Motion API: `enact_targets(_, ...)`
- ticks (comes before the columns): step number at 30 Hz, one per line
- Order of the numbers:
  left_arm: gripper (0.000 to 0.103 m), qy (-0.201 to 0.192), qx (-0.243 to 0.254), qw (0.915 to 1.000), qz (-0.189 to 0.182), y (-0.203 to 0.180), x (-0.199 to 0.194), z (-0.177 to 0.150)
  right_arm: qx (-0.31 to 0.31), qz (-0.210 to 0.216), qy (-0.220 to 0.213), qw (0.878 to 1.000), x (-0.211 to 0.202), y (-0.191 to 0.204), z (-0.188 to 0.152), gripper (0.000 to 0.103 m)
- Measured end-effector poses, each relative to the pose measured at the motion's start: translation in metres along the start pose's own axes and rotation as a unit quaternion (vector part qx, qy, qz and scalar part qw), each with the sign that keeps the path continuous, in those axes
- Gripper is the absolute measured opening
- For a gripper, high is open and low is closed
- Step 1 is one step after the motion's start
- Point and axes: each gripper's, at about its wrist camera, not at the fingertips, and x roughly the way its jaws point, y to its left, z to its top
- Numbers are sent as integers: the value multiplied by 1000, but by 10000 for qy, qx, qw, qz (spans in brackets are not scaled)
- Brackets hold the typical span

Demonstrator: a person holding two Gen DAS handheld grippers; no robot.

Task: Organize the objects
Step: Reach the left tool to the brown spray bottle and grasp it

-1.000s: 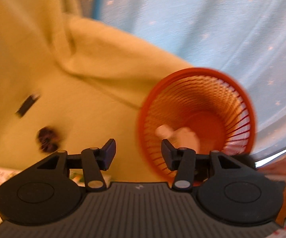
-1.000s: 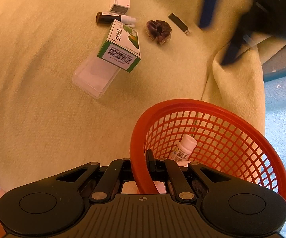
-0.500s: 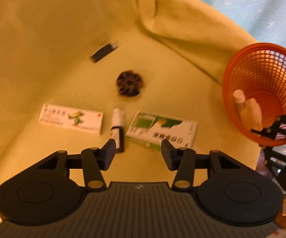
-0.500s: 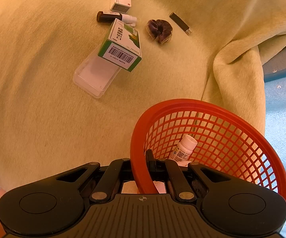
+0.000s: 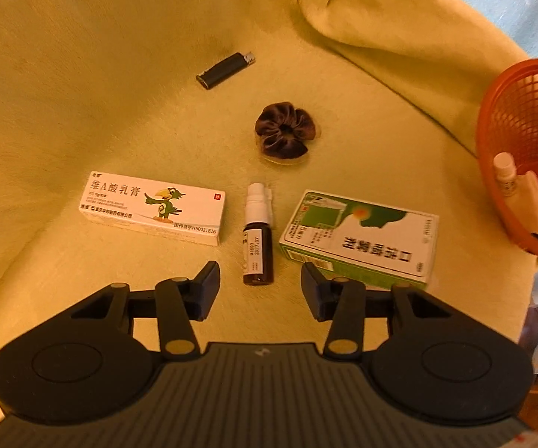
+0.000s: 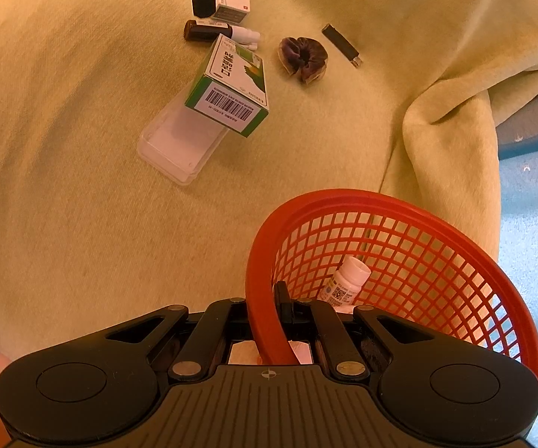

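With the right gripper (image 6: pixel 269 321) clamping the basket (image 6: pixel 399 261) rim, the left gripper (image 5: pixel 260 283), jaws wide, should descend squarely astride the bottle (image 5: pixel 257 246).

We appear to be in a home: around the hair scrunchie (image 5: pixel 285 130) on a yellow blanket (image 5: pixel 82 56) lie medicine boxes (image 5: pixel 358 237), a lighter (image 5: pixel 226 71) and a spray bottle (image 5: pixel 257 235).

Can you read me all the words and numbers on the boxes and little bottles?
White box: "维A酸乳膏" and "国药准字H50021816".
Brown spray bottle: "2027.07"; other print too small.
Green box: large upside-down characters I cannot read surely; its barcode digits in the right wrist view are too small.
White bottle in the red basket: QR code, text too small.
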Motion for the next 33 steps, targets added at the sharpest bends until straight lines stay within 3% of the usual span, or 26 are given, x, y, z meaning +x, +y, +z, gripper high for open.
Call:
enact_targets(11,33,143,421,9990,73,-5,40,1,-3,-4,-7,10000,1,1,1,1)
enact_targets(16,23,244,539,9981,146,-8,50,2,-12,1,-10,10000,1,0,2,1)
enact_targets(17,19,257,532,9981,144,-7,51,2,-11,3,-10,10000,1,0,2,1)
enact_targets(25,19,257,373,9990,54,-3,40,1,-28,13,-3,10000,2,1,3,1)
enact_targets(33,18,170,-132,9997,-99,9,17,4,-15,19,13,10000,2,0,3,1)
